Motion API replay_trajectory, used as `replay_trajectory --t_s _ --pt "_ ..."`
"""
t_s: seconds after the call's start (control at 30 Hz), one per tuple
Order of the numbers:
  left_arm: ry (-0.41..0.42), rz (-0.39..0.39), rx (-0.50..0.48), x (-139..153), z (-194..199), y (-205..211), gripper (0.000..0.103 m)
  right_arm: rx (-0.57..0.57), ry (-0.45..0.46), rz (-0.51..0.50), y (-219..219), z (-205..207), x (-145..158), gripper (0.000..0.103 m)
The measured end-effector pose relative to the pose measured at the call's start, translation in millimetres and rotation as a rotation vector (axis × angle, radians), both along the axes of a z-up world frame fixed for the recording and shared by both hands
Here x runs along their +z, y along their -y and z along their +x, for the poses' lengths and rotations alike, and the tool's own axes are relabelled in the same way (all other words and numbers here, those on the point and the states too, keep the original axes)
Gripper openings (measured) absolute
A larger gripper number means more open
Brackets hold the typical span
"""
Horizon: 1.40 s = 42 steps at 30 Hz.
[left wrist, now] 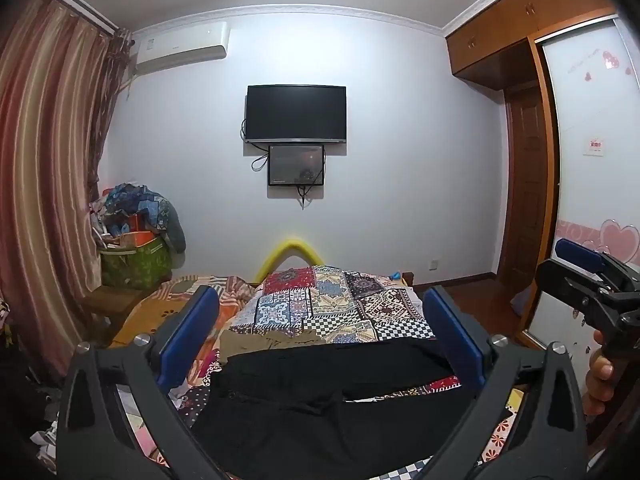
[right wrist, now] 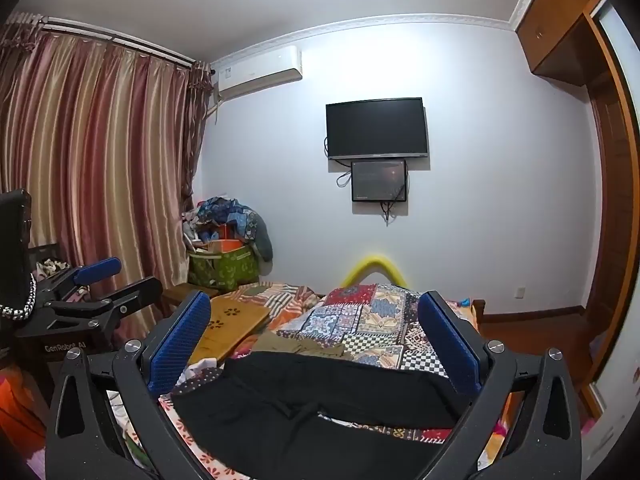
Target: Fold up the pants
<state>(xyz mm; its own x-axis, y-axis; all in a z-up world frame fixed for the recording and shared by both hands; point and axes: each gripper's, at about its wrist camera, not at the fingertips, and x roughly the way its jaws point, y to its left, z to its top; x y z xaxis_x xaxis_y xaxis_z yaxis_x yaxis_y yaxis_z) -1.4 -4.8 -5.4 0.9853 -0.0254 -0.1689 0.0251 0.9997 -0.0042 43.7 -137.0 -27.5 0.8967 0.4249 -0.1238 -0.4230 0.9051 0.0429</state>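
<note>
Black pants [left wrist: 320,408] lie crumpled across the patterned bed [left wrist: 332,304], long axis roughly left to right. The left gripper [left wrist: 320,336] and right gripper [right wrist: 316,340] hover above, jaws spread wide, holding nothing

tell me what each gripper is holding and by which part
Nothing. Both the left gripper and right gripper are open above the black pants.
</note>
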Motion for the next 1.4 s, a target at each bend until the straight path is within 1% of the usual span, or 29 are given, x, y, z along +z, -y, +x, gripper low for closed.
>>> replay_trajectory --t_s 0.43,1.4 --pt "-0.001 -0.008 0.000 -1.0 0.6 -1.9 0.103 -0.012 0.016 0.006 1.4 -3.0 -2.2 0.103" --pt "0.002 -0.021 -0.001 -0.7 4.5 -1.9 0.103 -0.014 0.000 0.010 3.0 -0.4 -6.4 0.103"
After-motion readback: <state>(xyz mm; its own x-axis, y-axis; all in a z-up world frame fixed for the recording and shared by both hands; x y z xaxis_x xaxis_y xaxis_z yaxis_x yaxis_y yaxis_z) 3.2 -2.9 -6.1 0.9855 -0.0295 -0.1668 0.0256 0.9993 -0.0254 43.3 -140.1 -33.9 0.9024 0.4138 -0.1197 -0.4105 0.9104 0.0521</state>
